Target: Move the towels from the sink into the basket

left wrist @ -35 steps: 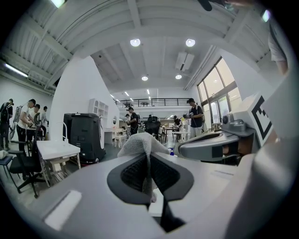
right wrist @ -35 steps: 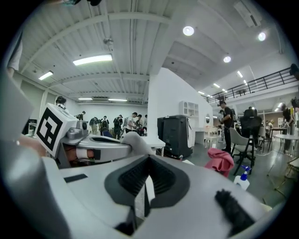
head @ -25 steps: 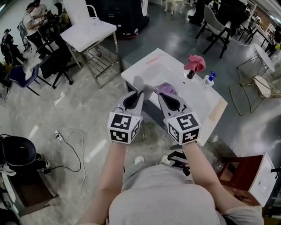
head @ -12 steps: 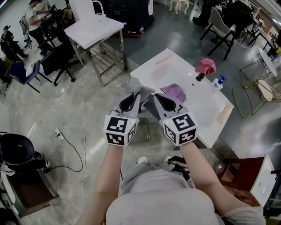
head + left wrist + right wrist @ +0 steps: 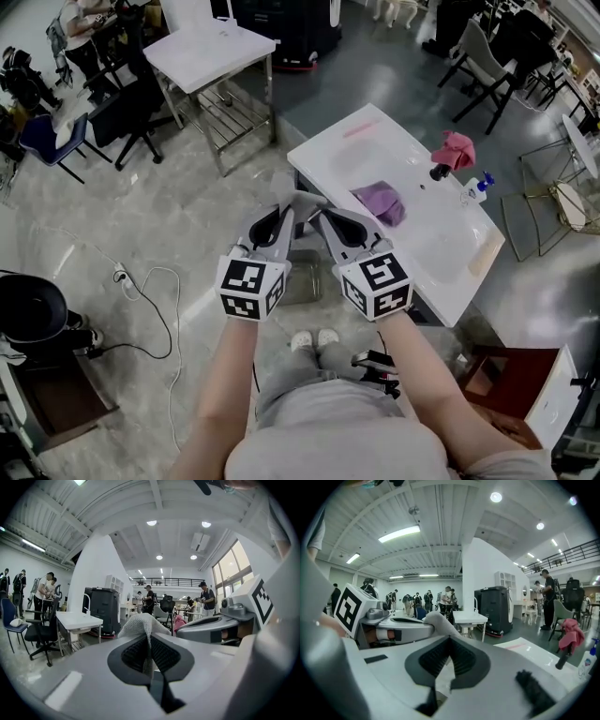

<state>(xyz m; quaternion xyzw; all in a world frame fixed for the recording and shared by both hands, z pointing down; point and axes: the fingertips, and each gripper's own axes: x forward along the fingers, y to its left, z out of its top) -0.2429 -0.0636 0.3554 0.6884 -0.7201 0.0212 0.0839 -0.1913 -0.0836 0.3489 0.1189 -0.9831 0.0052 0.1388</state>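
Towel [image 5: 297, 197], grey, seems soft and light, so an edge pinch suffices; left gripper [image 5: 284, 212] and right gripper [image 5: 323, 217] both clench it, at nine o'clock of the purple towel [image 5: 380, 202] in the sink [image 5: 349, 159].

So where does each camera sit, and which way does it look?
Head view: on the person's head, facing steeply down at the sink counter; forearms, left gripper and right gripper show.
Left gripper view: on the left gripper, looking along its jaws, shut on a grey towel.
Right gripper view: on the right gripper, jaws shut on that towel, left gripper alongside.
Shared: the grey towel.
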